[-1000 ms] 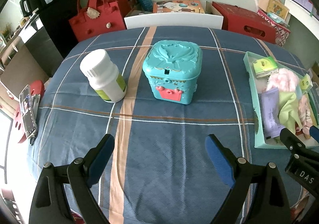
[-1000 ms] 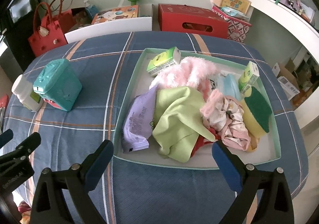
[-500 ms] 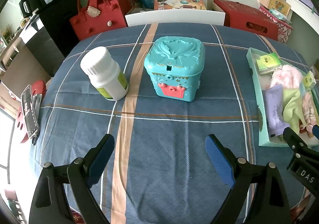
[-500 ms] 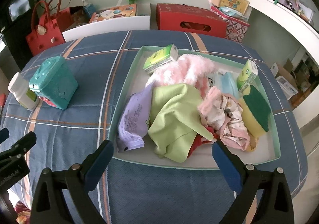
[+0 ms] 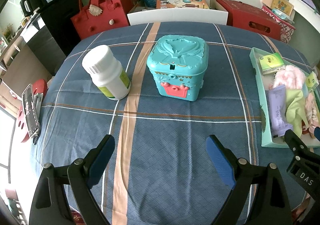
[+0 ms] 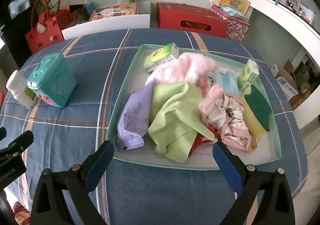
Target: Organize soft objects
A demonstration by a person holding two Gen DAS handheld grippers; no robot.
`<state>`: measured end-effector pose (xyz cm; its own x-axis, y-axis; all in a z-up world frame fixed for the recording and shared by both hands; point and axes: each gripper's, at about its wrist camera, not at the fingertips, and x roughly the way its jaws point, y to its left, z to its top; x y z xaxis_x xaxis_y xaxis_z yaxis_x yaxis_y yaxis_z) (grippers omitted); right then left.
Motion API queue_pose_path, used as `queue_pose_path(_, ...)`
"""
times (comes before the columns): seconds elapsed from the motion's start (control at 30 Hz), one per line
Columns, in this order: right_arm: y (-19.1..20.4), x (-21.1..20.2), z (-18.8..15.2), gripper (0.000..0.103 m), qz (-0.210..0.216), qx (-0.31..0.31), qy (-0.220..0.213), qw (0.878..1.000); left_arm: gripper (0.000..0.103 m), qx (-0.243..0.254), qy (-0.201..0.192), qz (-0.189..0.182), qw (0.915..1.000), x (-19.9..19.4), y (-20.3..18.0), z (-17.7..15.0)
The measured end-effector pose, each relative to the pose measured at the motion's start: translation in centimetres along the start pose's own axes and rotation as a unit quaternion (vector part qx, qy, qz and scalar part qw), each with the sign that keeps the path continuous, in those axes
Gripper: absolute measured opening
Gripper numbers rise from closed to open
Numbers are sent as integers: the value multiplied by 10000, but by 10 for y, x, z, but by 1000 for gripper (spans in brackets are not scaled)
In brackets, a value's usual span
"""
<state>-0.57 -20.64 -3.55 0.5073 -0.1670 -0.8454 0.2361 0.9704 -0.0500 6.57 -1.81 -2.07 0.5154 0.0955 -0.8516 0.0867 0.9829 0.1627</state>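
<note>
While both tools hover low over the near edge, the worktop [image 5: 160,145] under its blue plaid cloth carries everything the task concerns. At its right side lies a shallow mint tray [image 6: 128,77], and the soft objects are heaped loosely inside it, overlapping rather than sorted: a pink fluffy piece [image 6: 190,67] at the far side, a green cloth [image 6: 176,113] near the middle, a patterned pink fabric [image 6: 230,121] to its right and a yellow sponge with green pad [image 6: 258,113] against the right wall. A purple packet [image 6: 136,117] lies along the tray's left wall. Left of the tray stand a teal toy box [image 5: 177,69], lid down, and a white bottle [image 5: 108,75].

The right gripper [image 6: 163,163] faces the heap, fingers wide apart and empty, presumably placed to pick from it. The left gripper [image 5: 160,157], likewise spread and empty, faces the toy box.

Against the earlier frames, both views have shifted slightly; nothing on the worktop has moved.
</note>
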Motion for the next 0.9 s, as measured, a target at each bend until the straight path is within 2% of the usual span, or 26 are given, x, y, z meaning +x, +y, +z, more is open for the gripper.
queue_pose_path(0.9,-2,1,1,101,-57,29,-12,10000,93,15,-63,145,9999,-3,1,-1)
